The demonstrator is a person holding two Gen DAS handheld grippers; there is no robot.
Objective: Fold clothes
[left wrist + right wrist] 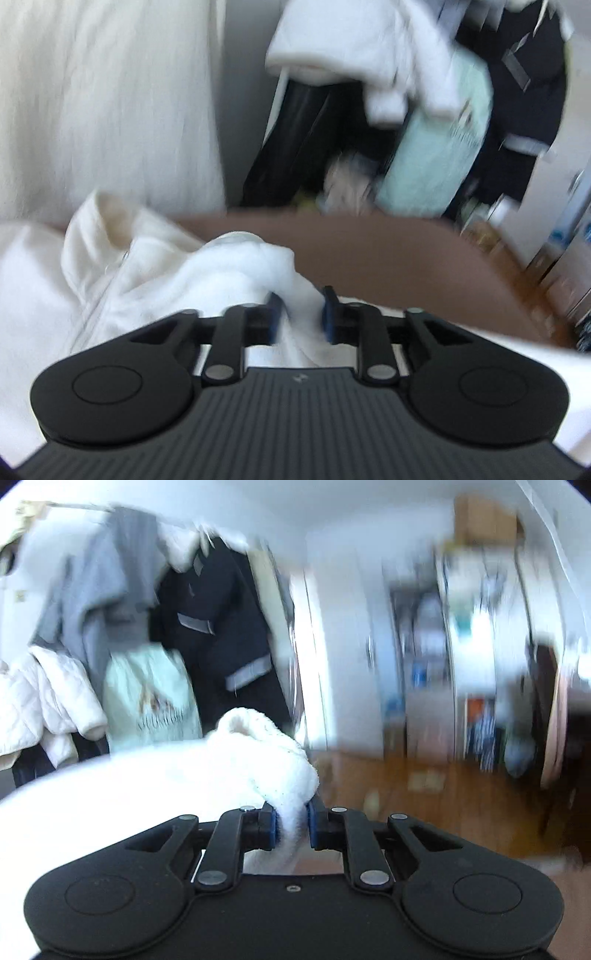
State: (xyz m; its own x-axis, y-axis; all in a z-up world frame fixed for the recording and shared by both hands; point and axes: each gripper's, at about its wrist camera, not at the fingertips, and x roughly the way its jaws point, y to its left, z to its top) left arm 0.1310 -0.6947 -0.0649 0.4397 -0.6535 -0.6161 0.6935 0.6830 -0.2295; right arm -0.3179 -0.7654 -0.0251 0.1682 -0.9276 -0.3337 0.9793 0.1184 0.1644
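A white fleece garment with a zip and a collar lies on a brown table. My left gripper is shut on a bunched fold of this white garment, with fabric filling the gap between its blue pads. In the right wrist view my right gripper is shut on another bunch of the same white fleece, which rises in a lump just ahead of the fingers. Both views are blurred by motion.
Beyond the table hang clothes on a rack: a dark jacket, a grey top, a white quilted jacket and a pale green shirt. A white curtain hangs at left. Wooden floor and cluttered shelves lie to the right.
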